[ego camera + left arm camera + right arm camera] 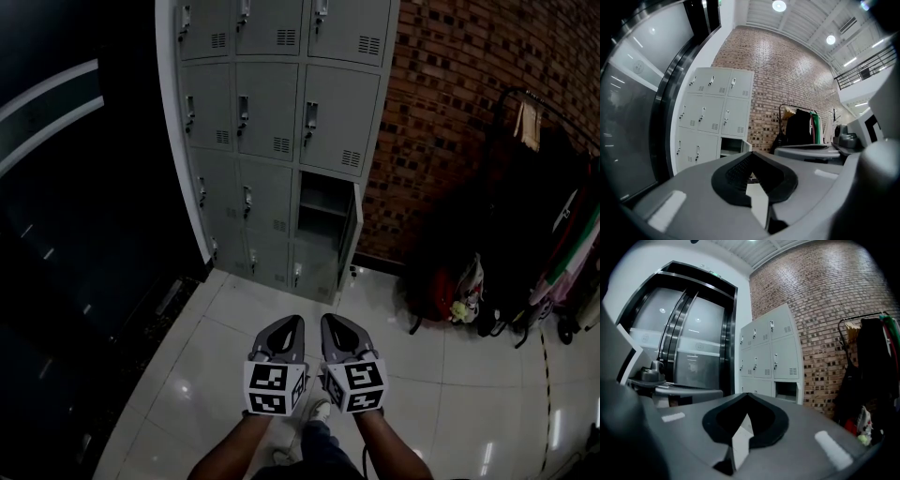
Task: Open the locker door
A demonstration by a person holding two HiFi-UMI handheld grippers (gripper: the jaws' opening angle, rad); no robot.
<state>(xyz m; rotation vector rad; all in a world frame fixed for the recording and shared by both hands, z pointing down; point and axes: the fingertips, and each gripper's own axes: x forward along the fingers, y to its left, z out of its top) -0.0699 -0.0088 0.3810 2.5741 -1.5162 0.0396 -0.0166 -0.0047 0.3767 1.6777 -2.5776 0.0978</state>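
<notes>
Head view: left gripper (292, 323) and right gripper (332, 322), jaws pinched together, hover side by side, well apart from the lockers (267, 141); a right-column compartment (323, 208) stands open, door (349, 236) swung aside, shelf inside.

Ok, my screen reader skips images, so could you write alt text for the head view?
The left gripper and right gripper, both shut and empty, are held side by side above a glossy tiled floor, facing a grey locker bank in which one right-column compartment stands open. A brick wall and a clothes rack lie to the right.
</notes>
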